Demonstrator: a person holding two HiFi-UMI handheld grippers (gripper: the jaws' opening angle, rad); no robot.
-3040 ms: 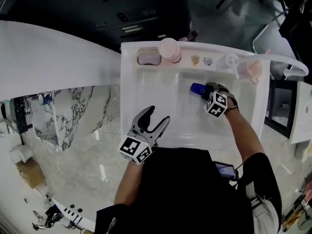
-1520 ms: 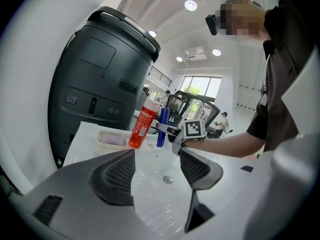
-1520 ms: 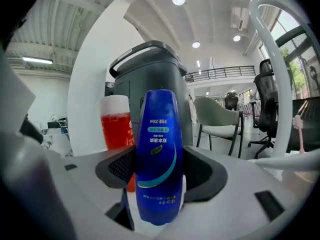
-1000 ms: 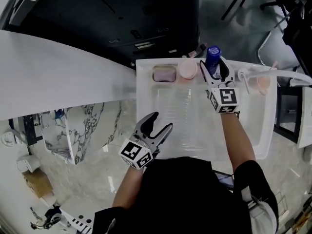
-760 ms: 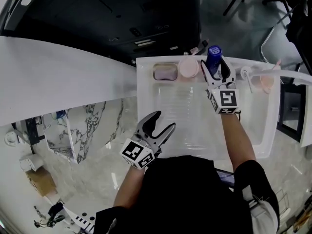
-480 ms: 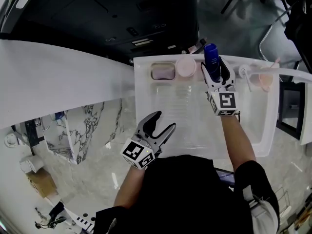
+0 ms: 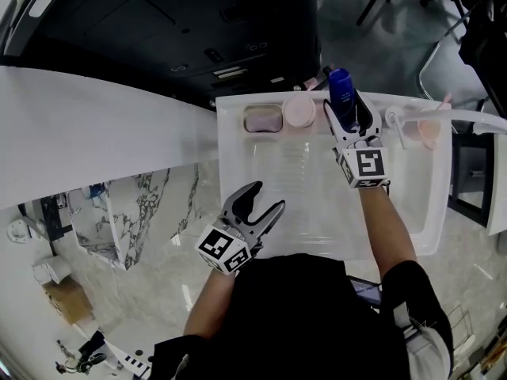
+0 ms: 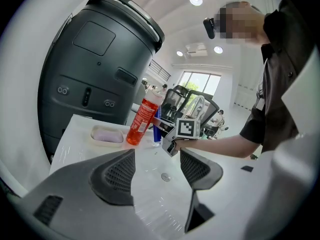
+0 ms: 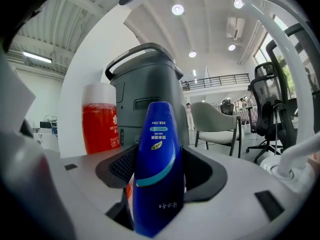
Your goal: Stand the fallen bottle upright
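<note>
The blue bottle (image 9: pixel 157 164) stands upright on the far ledge of the white sink (image 7: pixel 238 182). Its long axis is vertical, with the narrower rounded end up and the broad end down on the ledge. Its printed front faces near, toward the person. It is just right of the red bottle (image 9: pixel 100 120), which has a white cap, and left of the white tap (image 7: pixel 394 122). A soap dish (image 7: pixel 264 119) with a pale purple bar is further left on the same ledge. A dark grey machine (image 8: pixel 100 69) rises beyond the sink.

The right hand-held gripper (image 7: pixel 347 106) reaches over the basin to the far ledge, roughly level, with its jaws wide apart on either side of the blue bottle. The bottle sits deep between them. In the head view a gap shows between the bottle and the right-hand finger. On the other side the bottle stands close to the pad, and I cannot tell whether they touch. The pads do not appear to press on it.

The left hand-held gripper (image 7: pixel 265 197) hovers over the near left edge of the sink, tilted somewhat downward. Its jaws are spread wide with nothing between them. Only the bare basin and its drain (image 8: pixel 165 176) show through the gap.
</note>
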